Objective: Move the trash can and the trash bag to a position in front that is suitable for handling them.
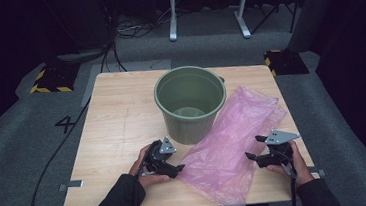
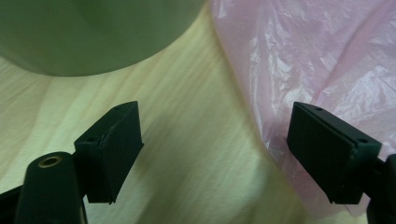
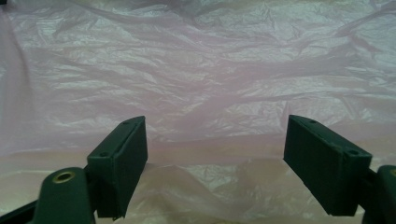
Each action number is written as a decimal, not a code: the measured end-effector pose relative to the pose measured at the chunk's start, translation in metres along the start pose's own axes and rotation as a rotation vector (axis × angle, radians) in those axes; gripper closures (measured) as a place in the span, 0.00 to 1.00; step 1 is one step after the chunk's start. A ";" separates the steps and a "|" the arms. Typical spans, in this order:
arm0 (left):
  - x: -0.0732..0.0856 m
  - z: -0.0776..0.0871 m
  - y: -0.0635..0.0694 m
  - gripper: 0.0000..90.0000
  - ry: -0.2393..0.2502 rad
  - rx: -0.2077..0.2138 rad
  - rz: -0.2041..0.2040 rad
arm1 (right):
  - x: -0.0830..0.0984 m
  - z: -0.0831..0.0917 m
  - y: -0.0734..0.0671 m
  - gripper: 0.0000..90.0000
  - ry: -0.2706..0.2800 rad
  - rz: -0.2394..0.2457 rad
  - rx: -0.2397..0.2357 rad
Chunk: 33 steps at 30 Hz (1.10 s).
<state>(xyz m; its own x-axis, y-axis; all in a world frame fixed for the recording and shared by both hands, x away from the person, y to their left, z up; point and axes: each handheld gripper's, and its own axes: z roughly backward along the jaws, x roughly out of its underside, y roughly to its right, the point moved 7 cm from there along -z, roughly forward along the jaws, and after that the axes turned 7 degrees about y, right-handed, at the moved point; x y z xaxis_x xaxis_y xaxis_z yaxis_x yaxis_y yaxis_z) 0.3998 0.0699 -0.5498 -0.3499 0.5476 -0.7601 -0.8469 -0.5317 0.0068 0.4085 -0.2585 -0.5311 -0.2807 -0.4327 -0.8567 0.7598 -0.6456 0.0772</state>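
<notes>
A green bucket (image 1: 190, 102) stands upright near the middle of the wooden table (image 1: 117, 119). A pink plastic bag (image 1: 230, 144) lies flat to its right, running from the back right down to the front edge. My left gripper (image 1: 178, 169) is open at the bag's left edge, just in front of the bucket. In the left gripper view the bag (image 2: 322, 70) lies under the right jaw and the bucket (image 2: 88, 32) is blurred at top left. My right gripper (image 1: 254, 156) is open at the bag's right side, with the wrinkled bag (image 3: 201, 79) spread under its wide jaws.
The table's front edge is close to both hands. Grey carpet surrounds the table, with cables (image 1: 50, 159) on the left, a white metal frame (image 1: 207, 5) at the back, and yellow-black weights (image 1: 51, 79) at the far corners.
</notes>
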 end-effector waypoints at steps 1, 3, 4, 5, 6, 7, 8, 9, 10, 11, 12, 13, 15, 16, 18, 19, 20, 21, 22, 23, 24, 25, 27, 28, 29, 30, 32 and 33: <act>0.001 0.001 -0.002 0.20 -0.001 -0.003 0.002 | 0.000 -0.001 0.000 0.24 0.002 -0.002 0.001; 0.002 0.002 -0.008 0.19 -0.003 -0.014 0.006 | -0.001 -0.002 0.001 0.24 0.002 -0.003 0.009; 0.002 0.002 -0.008 0.19 -0.003 -0.014 0.006 | -0.001 -0.002 0.001 0.24 0.002 -0.003 0.009; 0.004 0.005 -0.013 0.18 -0.005 -0.023 0.017 | -0.002 -0.003 0.000 0.24 0.003 -0.004 0.010; 0.005 0.006 -0.016 0.18 -0.008 -0.021 0.015 | -0.003 -0.003 0.000 0.24 0.005 0.001 0.010; 0.006 0.008 -0.018 0.18 -0.007 -0.024 0.012 | -0.004 -0.003 -0.001 0.24 0.010 0.006 0.009; 0.006 0.008 -0.018 0.18 -0.007 -0.024 0.012 | -0.006 -0.002 -0.001 0.24 0.015 0.013 0.009; 0.008 0.010 -0.022 0.18 -0.009 -0.020 0.011 | -0.009 -0.002 -0.003 0.24 0.021 0.015 0.009; 0.008 0.010 -0.022 0.18 -0.009 -0.020 0.011 | -0.009 -0.002 -0.003 0.24 0.021 0.015 0.009; 0.010 0.012 -0.026 0.17 -0.012 -0.023 0.018 | -0.013 -0.002 -0.004 0.24 0.031 0.020 0.003; 0.011 0.013 -0.028 0.17 -0.013 -0.028 0.018 | -0.014 -0.003 -0.004 0.24 0.032 0.025 0.007; 0.011 0.013 -0.028 0.17 -0.013 -0.028 0.018 | -0.014 -0.003 -0.004 0.24 0.032 0.025 0.007; 0.013 0.015 -0.034 0.17 -0.013 -0.039 0.027 | -0.018 -0.007 -0.006 0.25 0.037 0.025 0.001; 0.013 0.016 -0.036 0.17 -0.008 -0.043 0.035 | -0.018 -0.007 -0.006 0.25 0.037 0.025 0.001; 0.015 0.017 -0.040 0.17 -0.004 -0.054 0.038 | -0.019 -0.011 -0.009 0.25 0.030 0.032 -0.010; 0.016 0.018 -0.043 0.17 -0.002 -0.064 0.044 | -0.020 -0.016 -0.012 0.26 0.021 0.042 -0.024; 0.016 0.018 -0.043 0.17 -0.002 -0.064 0.044 | -0.020 -0.016 -0.014 0.28 0.017 0.043 -0.040; 0.016 0.021 -0.044 0.17 -0.007 -0.084 0.046 | -0.020 -0.016 -0.017 0.29 0.015 0.054 -0.059; 0.016 0.021 -0.044 0.17 -0.007 -0.084 0.046 | -0.020 -0.016 -0.017 0.29 0.015 0.054 -0.059; 0.015 0.024 -0.044 0.18 -0.001 -0.103 0.047 | -0.021 -0.013 -0.021 0.29 0.012 0.067 -0.069; 0.015 0.024 -0.044 0.18 -0.001 -0.103 0.047 | -0.021 -0.013 -0.021 0.29 0.012 0.067 -0.069; 0.011 0.028 -0.043 0.18 0.038 -0.110 0.051 | -0.021 -0.008 -0.022 0.29 0.019 0.075 -0.075; 0.007 0.031 -0.043 0.18 0.062 -0.106 0.060 | -0.022 -0.006 -0.023 0.29 0.021 0.078 -0.072; 0.003 0.033 -0.043 0.18 0.086 -0.107 0.073 | -0.021 -0.004 -0.023 0.29 0.023 0.078 -0.073; 0.000 0.035 -0.043 0.18 0.096 -0.119 0.075 | -0.021 -0.003 -0.023 0.29 0.030 0.072 -0.070; -0.003 0.036 -0.044 0.18 0.108 -0.128 0.076 | -0.020 -0.003 -0.023 0.29 0.029 0.064 -0.070; -0.009 0.037 -0.047 0.18 0.128 -0.151 0.083 | -0.017 -0.006 -0.022 0.29 0.030 0.049 -0.075; -0.015 0.037 -0.050 0.19 0.155 -0.154 0.105 | -0.012 -0.010 -0.023 0.29 0.009 0.037 -0.084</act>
<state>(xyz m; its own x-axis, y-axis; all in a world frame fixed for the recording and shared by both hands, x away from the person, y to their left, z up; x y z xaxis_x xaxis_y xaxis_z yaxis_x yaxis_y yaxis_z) 0.4330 0.1122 -0.5149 -0.3575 0.3846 -0.8510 -0.7335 -0.6797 0.0010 0.4009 -0.2321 -0.5276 -0.2464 -0.4493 -0.8587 0.8164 -0.5737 0.0660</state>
